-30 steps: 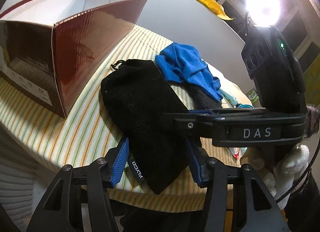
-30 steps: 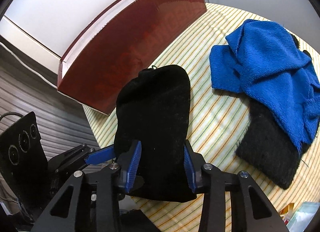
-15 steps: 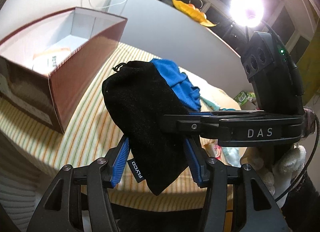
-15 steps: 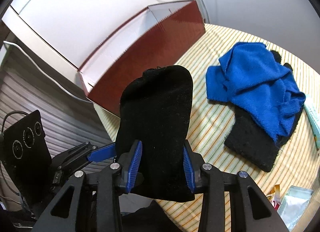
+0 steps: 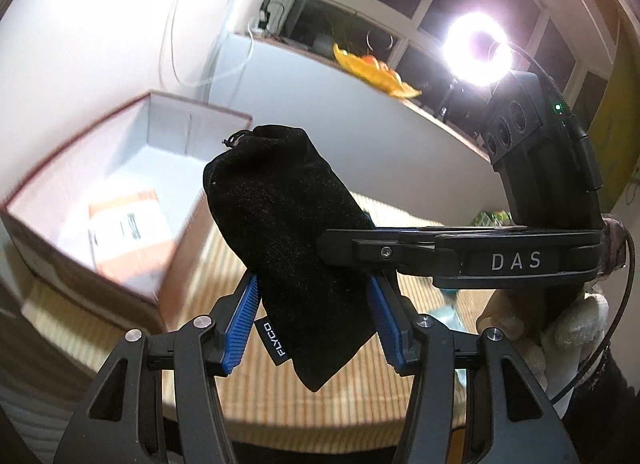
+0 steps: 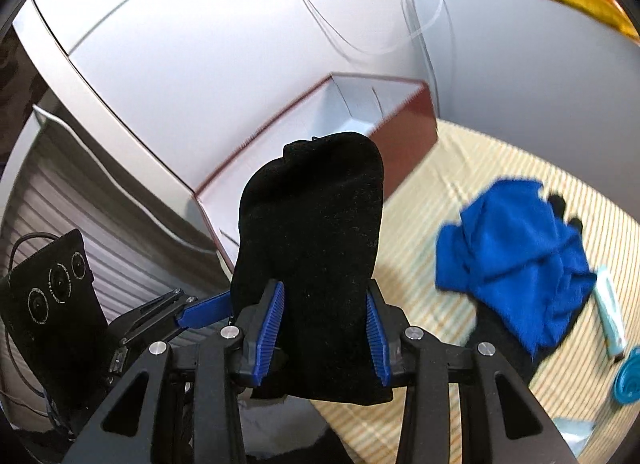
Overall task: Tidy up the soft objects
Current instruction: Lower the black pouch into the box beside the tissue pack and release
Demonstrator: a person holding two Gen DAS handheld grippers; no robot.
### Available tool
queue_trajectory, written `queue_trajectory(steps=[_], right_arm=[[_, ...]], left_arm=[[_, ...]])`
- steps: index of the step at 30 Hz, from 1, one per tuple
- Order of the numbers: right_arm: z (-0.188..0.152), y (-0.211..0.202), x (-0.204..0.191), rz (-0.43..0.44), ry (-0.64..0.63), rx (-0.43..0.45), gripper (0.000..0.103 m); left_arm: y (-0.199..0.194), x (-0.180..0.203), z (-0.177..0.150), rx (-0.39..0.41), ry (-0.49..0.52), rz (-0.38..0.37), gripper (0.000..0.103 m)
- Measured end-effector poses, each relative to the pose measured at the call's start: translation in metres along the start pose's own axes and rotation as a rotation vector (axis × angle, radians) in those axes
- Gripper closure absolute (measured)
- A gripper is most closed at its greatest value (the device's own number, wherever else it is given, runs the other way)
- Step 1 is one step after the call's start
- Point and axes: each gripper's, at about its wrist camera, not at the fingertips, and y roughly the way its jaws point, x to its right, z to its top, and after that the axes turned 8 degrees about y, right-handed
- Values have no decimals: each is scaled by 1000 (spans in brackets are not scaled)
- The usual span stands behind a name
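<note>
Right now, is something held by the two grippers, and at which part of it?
Both hold one black velvet pouch, lifted off the table: the left gripper and the right gripper each clamp its closed bottom end, opposite the drawstring.

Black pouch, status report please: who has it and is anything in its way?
Both tools, left and right, clamped on black pouch. Pouch airborne beside open box. Nothing blocking.
</note>
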Motion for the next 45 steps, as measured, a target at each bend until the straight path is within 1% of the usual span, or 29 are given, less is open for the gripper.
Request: queue_trajectory(steps=[5,12,19,23,30,34,39,40,43,45], right_arm=[[28,4,-17,13,-13,32,67],[60,19,-32,36,-25,42,67],[91,44,-40,54,-22,31,67],[104,58,-45,66,-22,35,67],[126,87,-46,57,-31,20,67],[138,99,-44,47,-33,17,66],[150,108,-38,35,-29,20,64],[152,110,-36,21,-29,25,61],[154,115,-28,-17,-10,34,49],[152,115,-23,-10,13,27,48]], left_arm=[[-4,-17,24,39,17,38,51],[-3,-46,48,58,7,61,51],[9,-69,69,40,12,99,51],[16,-82,79,23,30,136,51],[35,-107,89,-20,15,157,51],[49,-114,96,-37,9,172,51],[62,-119,103,-52,10,197,51],[66,-120,104,-62,7,216,51],[68,-120,101,-86,15,279,48],[67,-119,98,-88,20,283,48]])
